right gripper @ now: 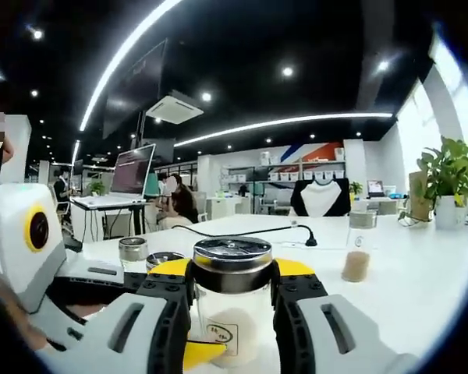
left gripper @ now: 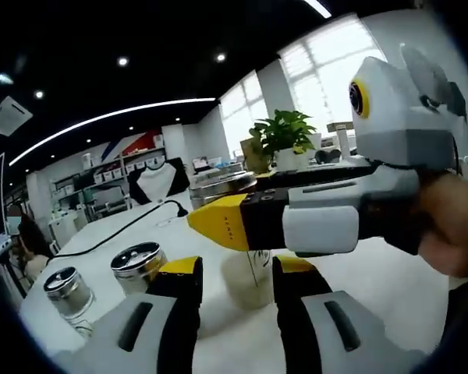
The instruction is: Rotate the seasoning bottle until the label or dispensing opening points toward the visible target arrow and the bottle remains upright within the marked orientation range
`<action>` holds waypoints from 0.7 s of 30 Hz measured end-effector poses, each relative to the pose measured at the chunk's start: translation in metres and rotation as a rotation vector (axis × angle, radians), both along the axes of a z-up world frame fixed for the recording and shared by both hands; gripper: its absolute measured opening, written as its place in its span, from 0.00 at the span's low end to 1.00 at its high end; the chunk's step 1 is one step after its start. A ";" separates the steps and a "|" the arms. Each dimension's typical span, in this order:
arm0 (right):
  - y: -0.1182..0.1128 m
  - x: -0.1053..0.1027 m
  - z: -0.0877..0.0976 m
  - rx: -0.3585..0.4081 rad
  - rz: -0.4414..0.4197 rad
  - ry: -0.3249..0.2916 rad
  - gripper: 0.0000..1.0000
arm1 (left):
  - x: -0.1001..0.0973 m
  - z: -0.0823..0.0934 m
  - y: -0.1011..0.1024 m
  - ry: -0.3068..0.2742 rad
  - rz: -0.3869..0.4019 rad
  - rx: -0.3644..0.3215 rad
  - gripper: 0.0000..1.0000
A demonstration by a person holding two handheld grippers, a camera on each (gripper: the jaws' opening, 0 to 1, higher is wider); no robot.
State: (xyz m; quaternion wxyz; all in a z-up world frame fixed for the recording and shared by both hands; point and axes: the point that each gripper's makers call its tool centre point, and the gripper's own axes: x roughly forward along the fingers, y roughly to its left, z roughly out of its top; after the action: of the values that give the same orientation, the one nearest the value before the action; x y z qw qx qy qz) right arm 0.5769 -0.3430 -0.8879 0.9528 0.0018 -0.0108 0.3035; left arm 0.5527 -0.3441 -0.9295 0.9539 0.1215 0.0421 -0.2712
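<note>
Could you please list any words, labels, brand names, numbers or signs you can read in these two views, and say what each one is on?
None can be read.
Small round label near the base of the seasoning bottle held between the right tool jaws: dark marks, too small to read.
Faint printing along the yellow tip of the right tool, seen in the left gripper view: blurred.
Shelves at the back of the room: any signs are too small to tell.
</note>
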 end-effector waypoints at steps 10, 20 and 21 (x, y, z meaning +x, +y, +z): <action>-0.004 0.001 0.000 0.021 0.033 0.039 0.41 | -0.001 0.006 0.001 0.001 0.002 0.006 0.41; -0.015 -0.005 0.016 -0.036 0.045 0.001 0.44 | -0.005 0.016 -0.005 -0.005 -0.014 0.001 0.45; -0.017 -0.006 0.021 -0.034 0.045 -0.002 0.44 | -0.005 0.018 -0.005 -0.004 -0.015 0.001 0.46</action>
State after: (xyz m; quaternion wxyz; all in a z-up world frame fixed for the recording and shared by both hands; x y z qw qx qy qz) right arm 0.5712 -0.3596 -0.8670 0.9456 -0.0145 -0.0067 0.3249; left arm 0.5472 -0.3492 -0.9118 0.9519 0.1227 0.0392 -0.2781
